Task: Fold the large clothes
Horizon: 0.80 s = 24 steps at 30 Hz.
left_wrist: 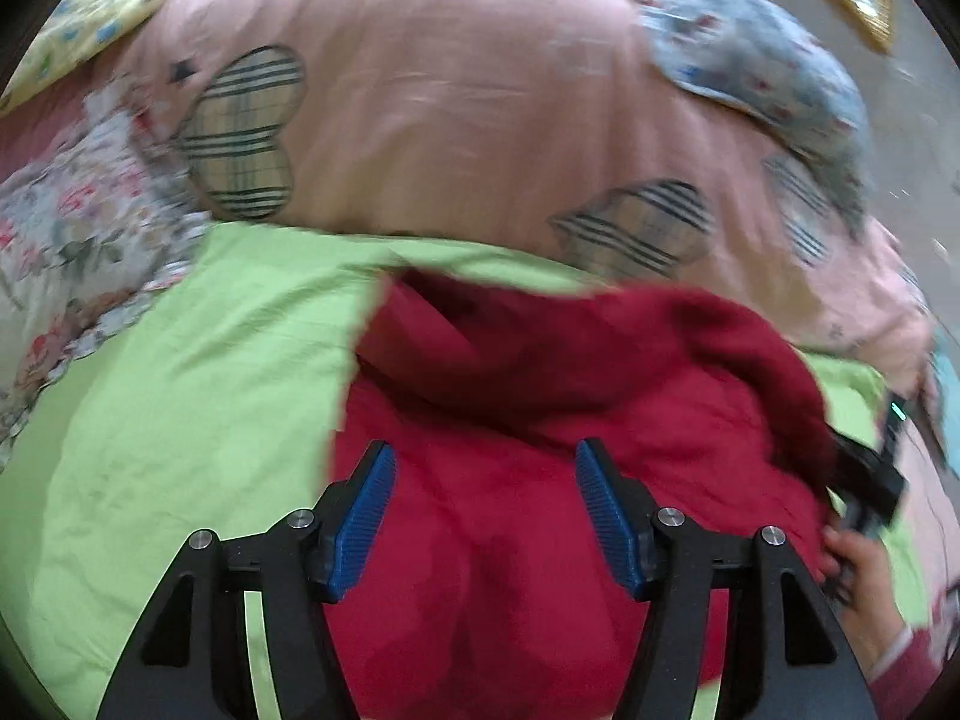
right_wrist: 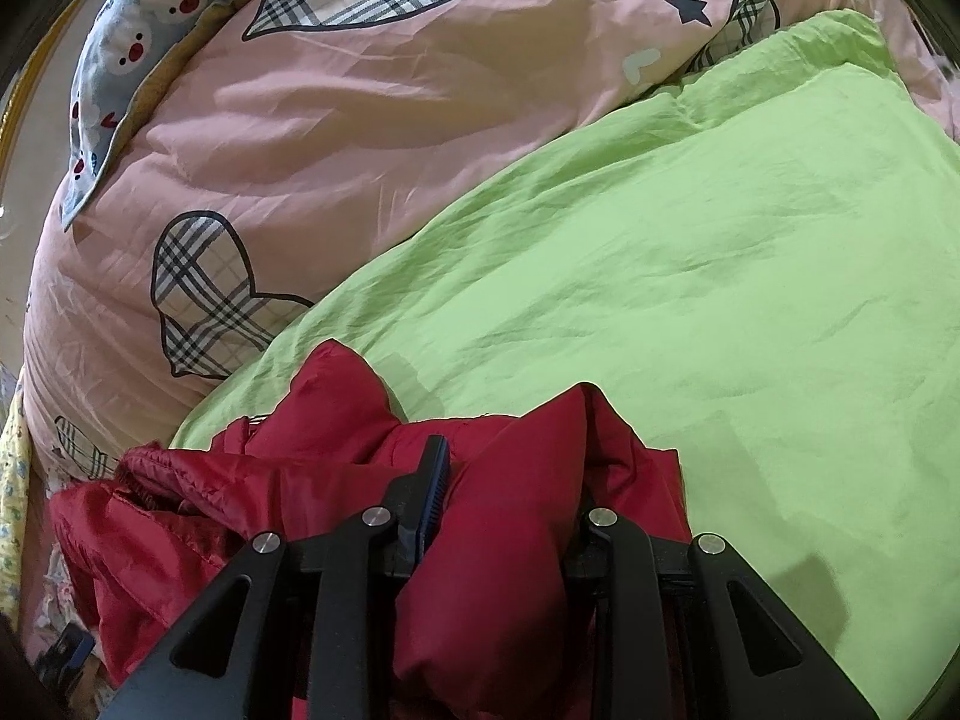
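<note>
Red coat [left_wrist: 540, 420] lies bunched on the green sheet [left_wrist: 180, 390]. Right gripper [right_wrist: 510, 480] is clamped on a thick fold of coat. Left gripper [left_wrist: 486, 516] hangs over it, fingers wide apart, holding nothing. Looks like mid-fold. Next, prob: left grabs an edge, both pull flat.

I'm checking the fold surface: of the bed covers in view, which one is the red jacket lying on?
The plain green cover; the red jacket rests on it, while the pink heart-print one lies beyond.
</note>
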{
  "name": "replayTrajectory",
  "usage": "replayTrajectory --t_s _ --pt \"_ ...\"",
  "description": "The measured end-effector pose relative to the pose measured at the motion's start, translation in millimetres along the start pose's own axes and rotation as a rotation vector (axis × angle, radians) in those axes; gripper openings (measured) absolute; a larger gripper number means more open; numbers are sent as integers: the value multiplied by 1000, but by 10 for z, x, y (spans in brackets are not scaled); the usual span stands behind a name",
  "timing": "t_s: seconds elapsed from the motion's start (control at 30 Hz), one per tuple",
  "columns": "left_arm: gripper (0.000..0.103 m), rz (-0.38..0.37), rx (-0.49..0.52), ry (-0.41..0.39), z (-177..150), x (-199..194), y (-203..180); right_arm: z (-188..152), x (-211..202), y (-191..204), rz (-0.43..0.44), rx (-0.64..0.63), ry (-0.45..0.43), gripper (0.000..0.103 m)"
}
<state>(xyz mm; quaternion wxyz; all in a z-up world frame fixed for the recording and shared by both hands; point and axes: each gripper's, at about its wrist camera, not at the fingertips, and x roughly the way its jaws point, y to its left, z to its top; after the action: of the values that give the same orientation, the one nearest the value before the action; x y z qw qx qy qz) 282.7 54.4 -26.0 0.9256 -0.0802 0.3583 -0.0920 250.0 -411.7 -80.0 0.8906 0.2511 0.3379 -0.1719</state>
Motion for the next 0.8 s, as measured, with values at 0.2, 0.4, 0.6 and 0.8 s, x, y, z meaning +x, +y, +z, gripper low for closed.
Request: replayTrajectory --t_s 0.2,0.4,0.6,0.8 --pt "63 -80 133 89 -402 122 -614 5 -12 6 1 -8 -2 29" --pt "65 26 138 126 -536 488 -612 1 -83 14 13 -14 -21 31" --pt "65 91 152 131 -527 715 -591 18 -362 120 36 -46 -43 55" --pt "65 106 144 123 -535 783 -632 -48 -976 222 88 -126 -129 76"
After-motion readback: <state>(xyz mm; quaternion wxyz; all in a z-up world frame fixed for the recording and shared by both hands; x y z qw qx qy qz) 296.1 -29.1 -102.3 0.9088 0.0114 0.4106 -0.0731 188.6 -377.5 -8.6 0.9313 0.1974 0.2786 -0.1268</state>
